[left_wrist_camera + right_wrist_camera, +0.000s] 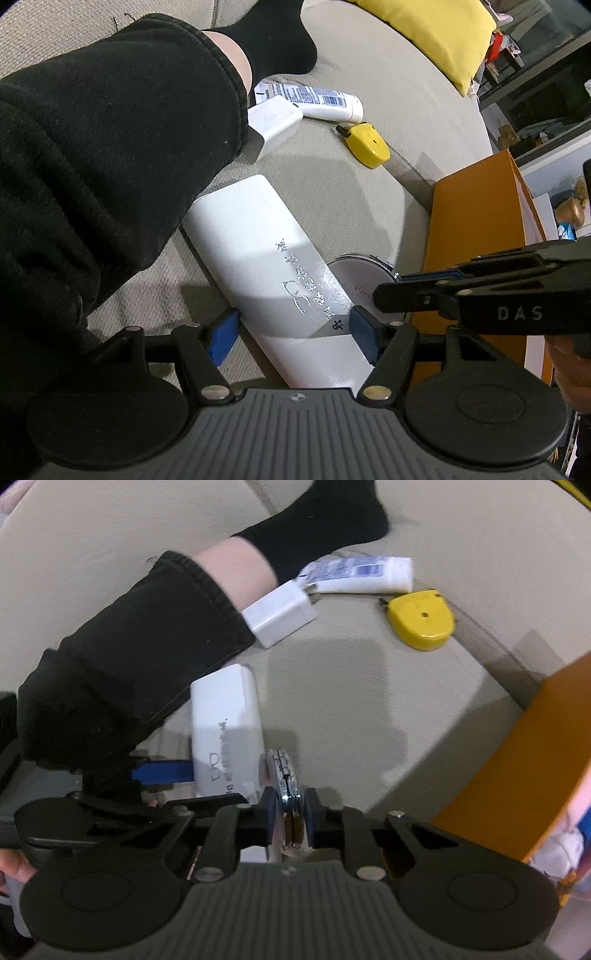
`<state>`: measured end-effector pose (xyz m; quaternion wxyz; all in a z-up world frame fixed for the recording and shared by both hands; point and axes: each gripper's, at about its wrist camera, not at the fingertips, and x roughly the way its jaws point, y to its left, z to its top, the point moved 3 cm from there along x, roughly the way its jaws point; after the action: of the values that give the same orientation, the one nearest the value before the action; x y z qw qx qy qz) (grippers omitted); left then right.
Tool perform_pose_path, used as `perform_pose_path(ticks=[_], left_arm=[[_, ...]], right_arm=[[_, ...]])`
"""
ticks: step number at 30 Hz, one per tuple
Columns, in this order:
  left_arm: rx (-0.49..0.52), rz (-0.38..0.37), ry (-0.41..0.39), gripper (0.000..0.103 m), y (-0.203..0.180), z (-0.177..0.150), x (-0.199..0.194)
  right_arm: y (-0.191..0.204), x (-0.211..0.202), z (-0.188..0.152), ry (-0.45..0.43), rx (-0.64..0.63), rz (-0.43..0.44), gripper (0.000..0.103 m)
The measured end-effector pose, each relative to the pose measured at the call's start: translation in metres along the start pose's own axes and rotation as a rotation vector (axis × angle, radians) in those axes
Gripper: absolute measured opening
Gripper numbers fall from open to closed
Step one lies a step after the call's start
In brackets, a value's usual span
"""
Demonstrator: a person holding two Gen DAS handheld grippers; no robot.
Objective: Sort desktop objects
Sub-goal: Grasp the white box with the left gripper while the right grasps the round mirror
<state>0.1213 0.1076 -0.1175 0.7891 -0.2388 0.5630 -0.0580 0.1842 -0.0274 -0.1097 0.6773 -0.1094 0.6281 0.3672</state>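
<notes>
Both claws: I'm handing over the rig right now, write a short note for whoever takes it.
Left claw: open, straddling the white glasses case lying on the sofa cushion; not gripped.
Right claw: shut on the round compact mirror, held edge-on beside the case.
Still on the cushion: white charger, white tube, yellow tape measure.
Orange box stands at right; contents unseen.
Left to do: place the mirror, grip the case, sort the rest.

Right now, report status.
Left tool open around white case. Right tool shut on round compact. Leg beside case.
</notes>
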Motion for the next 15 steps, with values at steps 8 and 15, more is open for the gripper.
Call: perform_pose_path(ticks=[8,15], left_arm=[[0.013,-0.004,0.001,0.073,0.004,-0.002,-0.002],[-0.014,-0.008,-0.013,0.077,0.003,-0.001,0.006]], right_arm=[[0.007,0.022,0.003,-0.042,0.025,0.049,0.018],[0.004,0.001,0.003,-0.101,0.011,-0.015,0.014]])
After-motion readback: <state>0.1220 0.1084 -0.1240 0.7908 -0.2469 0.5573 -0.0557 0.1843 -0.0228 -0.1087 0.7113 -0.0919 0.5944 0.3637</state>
